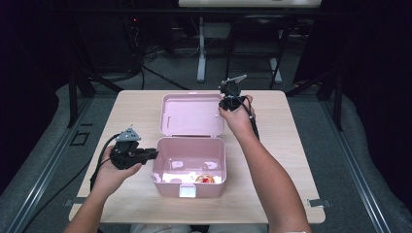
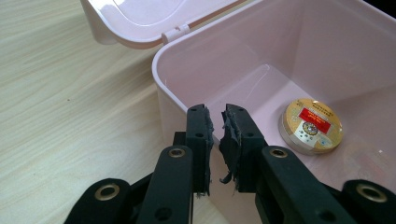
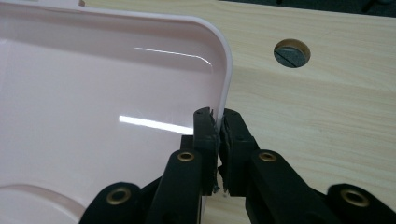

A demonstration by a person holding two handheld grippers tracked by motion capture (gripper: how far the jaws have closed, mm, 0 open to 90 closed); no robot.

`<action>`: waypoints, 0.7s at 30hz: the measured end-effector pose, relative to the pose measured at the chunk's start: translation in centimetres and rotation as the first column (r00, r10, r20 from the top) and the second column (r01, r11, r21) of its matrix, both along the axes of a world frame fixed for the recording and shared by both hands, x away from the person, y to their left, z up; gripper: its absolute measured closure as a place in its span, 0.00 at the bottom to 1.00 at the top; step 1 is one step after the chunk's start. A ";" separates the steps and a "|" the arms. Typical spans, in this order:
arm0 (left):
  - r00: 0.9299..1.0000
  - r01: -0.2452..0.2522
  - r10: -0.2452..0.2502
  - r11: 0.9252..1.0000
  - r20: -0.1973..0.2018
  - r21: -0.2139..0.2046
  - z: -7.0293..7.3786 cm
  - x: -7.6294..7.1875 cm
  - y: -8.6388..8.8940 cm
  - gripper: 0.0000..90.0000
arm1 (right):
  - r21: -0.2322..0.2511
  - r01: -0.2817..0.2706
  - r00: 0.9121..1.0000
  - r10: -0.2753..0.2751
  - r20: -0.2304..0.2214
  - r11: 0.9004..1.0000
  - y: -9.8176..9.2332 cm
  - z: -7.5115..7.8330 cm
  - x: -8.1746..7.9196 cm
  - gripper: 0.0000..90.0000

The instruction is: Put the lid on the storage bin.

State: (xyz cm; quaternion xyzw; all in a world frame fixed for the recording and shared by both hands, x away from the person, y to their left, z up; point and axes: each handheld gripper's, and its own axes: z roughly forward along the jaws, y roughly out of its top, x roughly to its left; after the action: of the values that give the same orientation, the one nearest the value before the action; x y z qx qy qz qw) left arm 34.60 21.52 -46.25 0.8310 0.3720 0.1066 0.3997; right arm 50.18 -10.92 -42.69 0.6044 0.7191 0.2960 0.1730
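A pink plastic box [image 1: 190,186] stands open near the table's front edge, its lid [image 1: 192,114] laid back flat behind it. Inside, at the front right, lies a round gold tin [image 2: 312,127] with a red label, which the high view also catches [image 1: 206,178]. My left gripper [image 2: 217,114] comes in from the left [image 1: 154,155], its jaws pinching the rim of the box's left wall [image 2: 161,70]. My right gripper [image 3: 218,116] is shut on the lid's right edge [image 3: 227,84], near the far right corner [image 1: 223,103].
The box sits on a light wooden table [image 1: 291,160] with a round cable hole [image 3: 292,52] beyond the lid. A white latch [image 1: 187,190] is on the box's front wall. Dark stands and cables crowd the floor behind the table.
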 end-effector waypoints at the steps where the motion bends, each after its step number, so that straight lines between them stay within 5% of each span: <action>1: 1.000 0.000 0.000 1.000 0.000 0.000 0.0 0.0 0.0 0.89 | 0.000 0.001 1.000 -0.001 0.002 1.000 0.0 0.1 -0.1 0.96; 21: 1.000 -0.005 0.005 1.000 -0.001 -0.004 0.0 0.0 0.0 0.89 | 0.006 -0.025 0.994 0.025 0.106 1.000 -0.2 2.4 -2.9 0.96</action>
State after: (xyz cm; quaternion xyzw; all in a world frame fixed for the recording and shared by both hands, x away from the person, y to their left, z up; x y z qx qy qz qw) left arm 34.60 21.53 -46.28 0.8293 0.3745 0.1067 0.4008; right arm 47.30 -11.11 -40.27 0.5794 0.7155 0.3323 0.2049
